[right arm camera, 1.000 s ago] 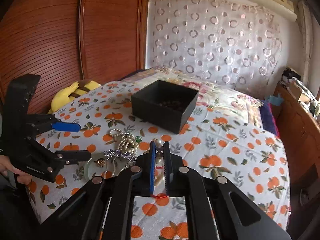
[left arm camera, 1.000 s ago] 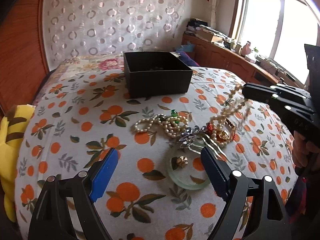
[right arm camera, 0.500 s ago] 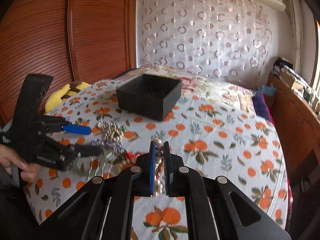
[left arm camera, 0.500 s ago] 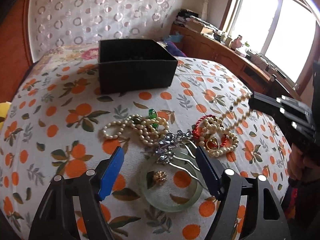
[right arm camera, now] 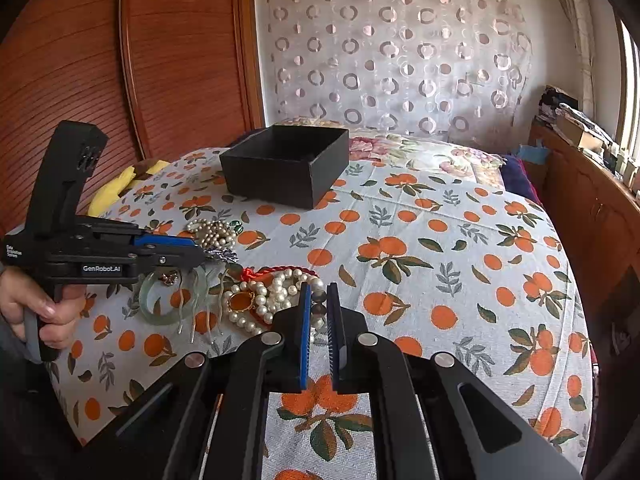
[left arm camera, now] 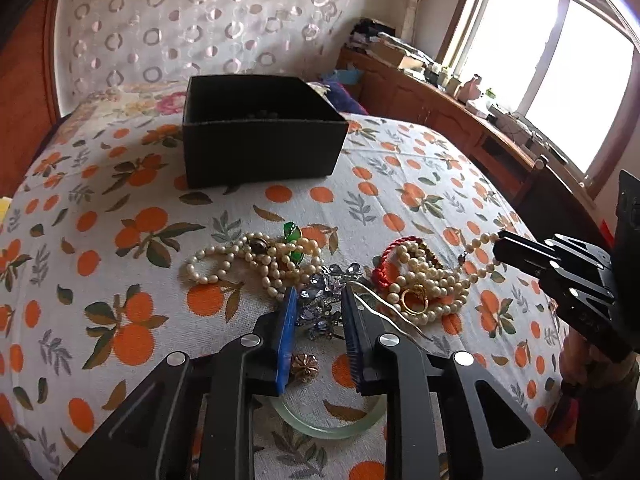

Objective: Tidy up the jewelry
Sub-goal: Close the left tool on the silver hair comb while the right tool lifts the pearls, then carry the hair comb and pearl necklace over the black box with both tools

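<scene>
On the orange-print cloth lies a jewelry pile. My left gripper (left arm camera: 319,296) has its blue pads on both sides of the blue crystal head of a hair comb (left arm camera: 324,304), and its jaws are closing on it. The comb's tines (left arm camera: 394,314) trail right over a pale green bangle (left arm camera: 332,428). My right gripper (right arm camera: 319,288) is shut on a strand of the pearl necklace (right arm camera: 280,292), whose beads heap beside a red cord bracelet (left arm camera: 382,270) and a gold ring (left arm camera: 416,302). A second pearl string with a green stone (left arm camera: 248,256) lies to the left. The black box (left arm camera: 260,152) stands open behind.
A small gold flower piece (left arm camera: 304,366) sits inside the bangle. A yellow pillow (right arm camera: 120,184) lies at the bed's left edge by the wooden wardrobe (right arm camera: 120,80). A low wooden cabinet (left arm camera: 460,120) runs under the window on the right. A person's hand (right arm camera: 36,304) holds the left gripper.
My left gripper moved forward to the pile and its wide jaws closed in around the comb's crystal head. My right gripper sank, laying more of the pearl strand on the cloth.
</scene>
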A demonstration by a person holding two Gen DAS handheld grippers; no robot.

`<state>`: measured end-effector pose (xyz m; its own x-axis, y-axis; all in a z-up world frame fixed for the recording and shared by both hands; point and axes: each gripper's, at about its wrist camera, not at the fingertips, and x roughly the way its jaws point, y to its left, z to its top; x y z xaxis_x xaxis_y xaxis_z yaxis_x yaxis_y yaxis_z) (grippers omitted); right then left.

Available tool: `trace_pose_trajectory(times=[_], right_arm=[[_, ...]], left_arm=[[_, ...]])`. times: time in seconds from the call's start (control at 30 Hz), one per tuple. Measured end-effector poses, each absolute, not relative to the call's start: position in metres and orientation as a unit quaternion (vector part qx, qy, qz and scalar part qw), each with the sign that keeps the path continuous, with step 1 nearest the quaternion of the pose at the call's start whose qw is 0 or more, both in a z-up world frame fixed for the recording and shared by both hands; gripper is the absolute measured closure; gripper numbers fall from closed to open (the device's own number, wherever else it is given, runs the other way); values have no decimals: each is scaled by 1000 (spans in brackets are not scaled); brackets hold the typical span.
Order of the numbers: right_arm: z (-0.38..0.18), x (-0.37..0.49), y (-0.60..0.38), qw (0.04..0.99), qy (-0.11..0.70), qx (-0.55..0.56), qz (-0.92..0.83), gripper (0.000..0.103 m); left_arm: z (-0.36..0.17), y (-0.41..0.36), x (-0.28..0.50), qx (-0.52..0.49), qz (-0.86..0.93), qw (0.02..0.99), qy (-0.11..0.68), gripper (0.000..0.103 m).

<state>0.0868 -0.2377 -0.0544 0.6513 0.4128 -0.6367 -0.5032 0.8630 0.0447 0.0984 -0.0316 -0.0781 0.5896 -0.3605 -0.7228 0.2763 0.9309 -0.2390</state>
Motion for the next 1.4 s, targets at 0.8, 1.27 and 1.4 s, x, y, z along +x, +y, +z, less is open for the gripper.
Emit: trace_pose_trajectory(times=[0.8,1.27,1.4], right_arm=[[20,91,-207,919,258,-102,279,94],[75,100,-197,931,208,-114,278,95],[87,107,-196,933,199,-113,278,95]], left_arm=[[-22,-7,74,-31,-122,939,319,82],[-8,-2,81,-26,-111,947,302,82],[-4,2,87,-25,-105,948,298,82]])
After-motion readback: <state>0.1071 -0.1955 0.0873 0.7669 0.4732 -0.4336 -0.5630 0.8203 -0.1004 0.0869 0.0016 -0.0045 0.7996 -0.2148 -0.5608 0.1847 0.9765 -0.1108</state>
